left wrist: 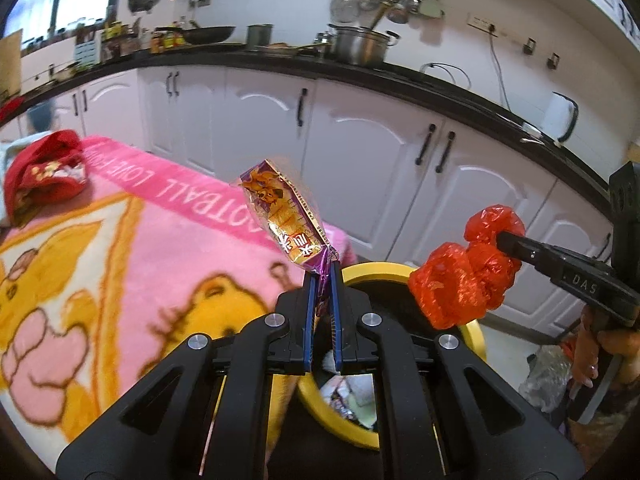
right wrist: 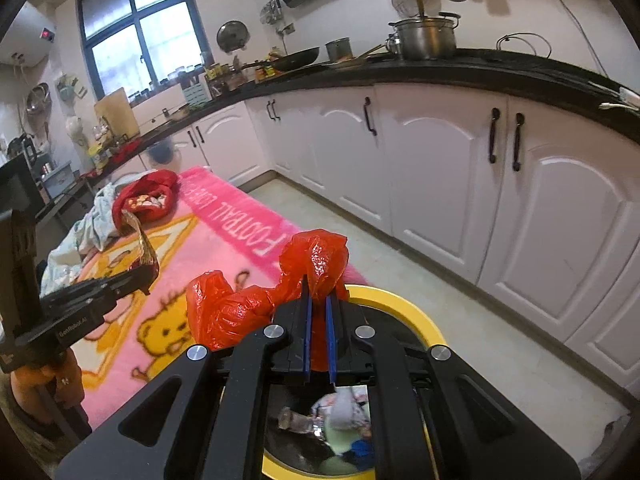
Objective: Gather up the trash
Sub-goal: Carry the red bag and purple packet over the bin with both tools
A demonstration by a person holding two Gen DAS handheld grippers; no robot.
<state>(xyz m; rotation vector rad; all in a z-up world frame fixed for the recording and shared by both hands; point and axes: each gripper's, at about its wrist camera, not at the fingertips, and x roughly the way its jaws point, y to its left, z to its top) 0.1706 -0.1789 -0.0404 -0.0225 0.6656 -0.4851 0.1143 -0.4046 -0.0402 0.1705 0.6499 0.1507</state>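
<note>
My left tongs (left wrist: pixel 325 270) are clamping the twisted purple end of a snack wrapper (left wrist: pixel 282 216), and my right tongs (right wrist: pixel 319 300) are clamping a crumpled red bag (right wrist: pixel 256 304). Both pairs of blue pads are pinching plastic with only a thin strip between them. The wrapper is sticking up and away from my left tips, leaning left, its gold and purple print catching the light. The bag is bunching around my right tips, one lobe rising above them and a bigger lump hanging off to their left.

From my left tongs I am seeing the right pair off to the right, level with mine, carrying the bag (left wrist: pixel 468 276) in the air. From my right tongs I am seeing the left pair (right wrist: pixel 136 280) off to the left, with the wrapper (right wrist: pixel 142 246) edge-on above its tip.

Just below and beyond both sets of tips a yellow-rimmed bin (right wrist: pixel 404 308) is sitting on the floor, dark inside, with scraps of foil and paper already lying in it. The same rim (left wrist: pixel 380 270) is showing right behind my left tips.

To the left of both tongs a pink blanket (left wrist: pixel 132 240) with yellow cartoon bears is spreading out, and a red cloth (left wrist: pixel 48 172) is lying at its far end. Beyond everything, white cabinets (right wrist: pixel 440 184) are running under a black counter (right wrist: pixel 500 68) holding a steel pot (right wrist: pixel 426 38).
</note>
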